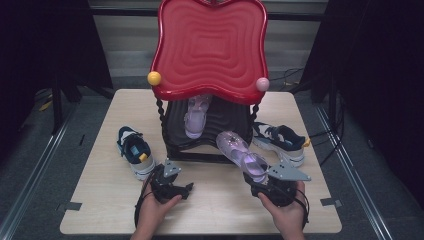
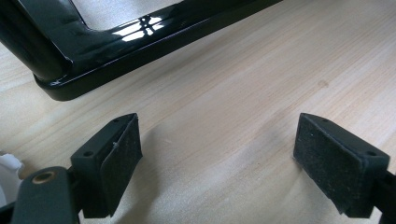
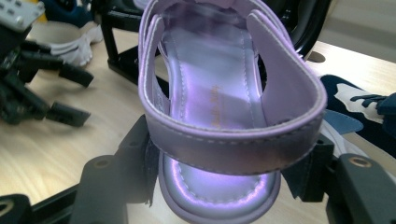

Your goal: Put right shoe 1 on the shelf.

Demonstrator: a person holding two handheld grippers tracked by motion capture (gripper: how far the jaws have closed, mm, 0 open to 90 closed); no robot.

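A lilac sandal [image 1: 242, 152] hangs over the table, toe toward the rack, with my right gripper [image 1: 260, 176] shut on its heel. In the right gripper view the sandal [image 3: 219, 107] sits between the two pads, and my right gripper [image 3: 224, 172] squeezes both sides of its heel. A second lilac sandal [image 1: 196, 117] lies on the rack's black lower shelf [image 1: 220, 122]. My left gripper [image 1: 177, 179] rests low on the table in front of the rack. Its jaws stand open over bare wood, as my left gripper [image 2: 217, 163] shows in its own view.
A rack with a red wavy top [image 1: 210, 47] stands at the middle back; its black base bar [image 2: 140, 37] is just ahead of the left gripper. One navy sneaker [image 1: 134, 150] lies left of the rack, another [image 1: 280, 141] right of it.
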